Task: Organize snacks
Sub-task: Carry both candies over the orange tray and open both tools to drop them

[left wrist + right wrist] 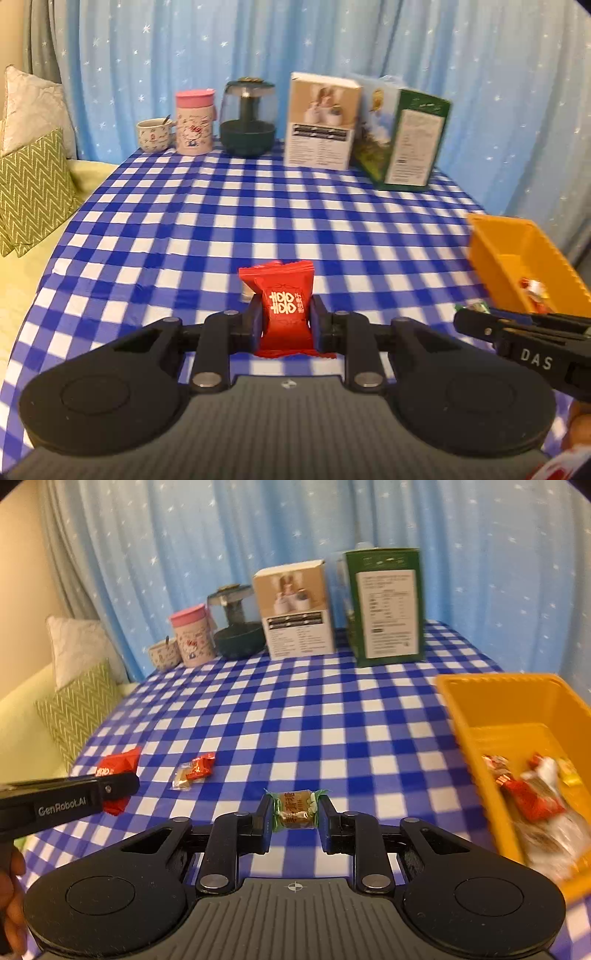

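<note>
Left tongs: our left tongs point(285, 320) are clamped on a red sweet point(281, 308), held upright by its middle so the wrapper ends stick out above and below.
Right tongs: our right tongs point(294, 818) pinch a small brown sweet point(296, 809) in a clear, green-edged wrapper, gripped across its sides.
Why held so: we judge both sweets are lifted clear of the worktop point(314, 716) for carrying to the bin.
Left on the cloth: a small pair of sweets point(194, 771), one orange-red and one pale, lies loose on the blue checked cloth, to the left of our right tongs.
Bin: an orange bin point(476, 716) sits to the right, open on top, with several wrapped snacks point(532, 797) already inside.
Far edge: a cup, a pink tumbler point(194, 122), a dark glass pot and two boxes stand along the back, out of the way.
</note>
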Demonstrator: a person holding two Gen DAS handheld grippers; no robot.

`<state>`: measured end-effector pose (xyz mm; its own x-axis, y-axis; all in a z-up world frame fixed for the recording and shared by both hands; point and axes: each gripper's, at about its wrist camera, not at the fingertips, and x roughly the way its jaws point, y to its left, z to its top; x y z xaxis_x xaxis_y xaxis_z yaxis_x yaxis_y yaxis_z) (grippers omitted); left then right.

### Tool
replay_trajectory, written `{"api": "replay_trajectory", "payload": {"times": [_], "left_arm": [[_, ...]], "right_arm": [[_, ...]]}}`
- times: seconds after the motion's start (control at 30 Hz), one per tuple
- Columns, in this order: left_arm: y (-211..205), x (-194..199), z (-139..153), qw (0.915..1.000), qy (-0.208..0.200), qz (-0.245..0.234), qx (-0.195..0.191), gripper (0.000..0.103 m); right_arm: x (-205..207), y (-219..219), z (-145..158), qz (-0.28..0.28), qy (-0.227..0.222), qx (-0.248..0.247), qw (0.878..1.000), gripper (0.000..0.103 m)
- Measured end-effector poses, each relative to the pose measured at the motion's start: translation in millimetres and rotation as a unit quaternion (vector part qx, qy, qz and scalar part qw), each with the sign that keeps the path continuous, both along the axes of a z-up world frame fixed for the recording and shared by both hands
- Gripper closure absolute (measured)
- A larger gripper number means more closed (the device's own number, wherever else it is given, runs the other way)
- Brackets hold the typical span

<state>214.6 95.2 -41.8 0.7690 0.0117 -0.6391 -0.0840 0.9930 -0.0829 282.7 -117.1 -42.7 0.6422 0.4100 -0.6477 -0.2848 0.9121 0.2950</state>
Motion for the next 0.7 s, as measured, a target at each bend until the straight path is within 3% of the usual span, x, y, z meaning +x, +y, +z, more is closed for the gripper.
{"api": "replay_trajectory", "payload": {"times": [0.3,0.7], "left_arm": [[-55,-59,28,0.9996,-0.008,-0.027,-0.005,0.080],[-118,-97,48,0.9969,-0.013,-0.077,-0.006,0.080]], "right_arm": [[-57,-46,39,-0.024,-0.019,-0.002,1.000,0.078],[-104,-104,61,-0.063,-0.011,-0.010,0.998,0.078]]}}
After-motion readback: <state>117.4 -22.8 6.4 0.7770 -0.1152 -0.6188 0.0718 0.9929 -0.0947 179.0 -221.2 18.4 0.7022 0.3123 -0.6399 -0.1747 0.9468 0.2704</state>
